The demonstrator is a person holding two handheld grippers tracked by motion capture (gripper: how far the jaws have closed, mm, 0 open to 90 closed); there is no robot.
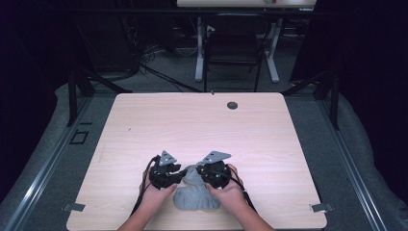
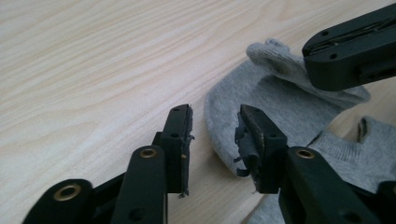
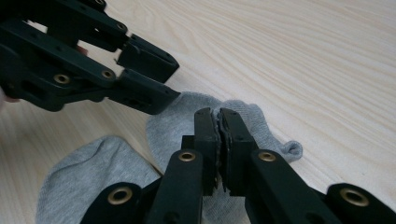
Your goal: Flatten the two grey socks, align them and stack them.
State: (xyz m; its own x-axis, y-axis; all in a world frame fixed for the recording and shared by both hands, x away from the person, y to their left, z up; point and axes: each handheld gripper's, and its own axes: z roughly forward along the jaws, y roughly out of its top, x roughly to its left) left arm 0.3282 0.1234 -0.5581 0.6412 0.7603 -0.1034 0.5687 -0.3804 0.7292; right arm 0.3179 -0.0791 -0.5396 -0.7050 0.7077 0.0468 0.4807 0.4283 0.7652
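Right claw [image 3: 218, 116], lower centre of the right gripper view: jaws pressed together, a thin edge of grey sock [image 3: 252, 123] fabric pinched between the pads. Left claw [image 2: 214, 122], lower centre of the left gripper view: jaws apart w/ a clear gap, nothing held; one jaw sits over bare wood, the other over the sock's rounded edge. The sock lies flat on the worktop [image 2: 93, 56], its cuff toward the upper right of that frame, under the other claw's black jaw. A 2nd piece of grey fabric [image 3: 88, 172] lies at lower left of the right gripper view, touching the sock; can't tell if it's a separate sock.

High view: both claws [image 1: 166, 174] [image 1: 215, 172] side by side at lower centre, hands [image 1: 156, 195] behind them, grey fabric [image 1: 195, 197] between & below. Small dark round spot [image 1: 232, 105] on the worktop, upper centre, well apart.
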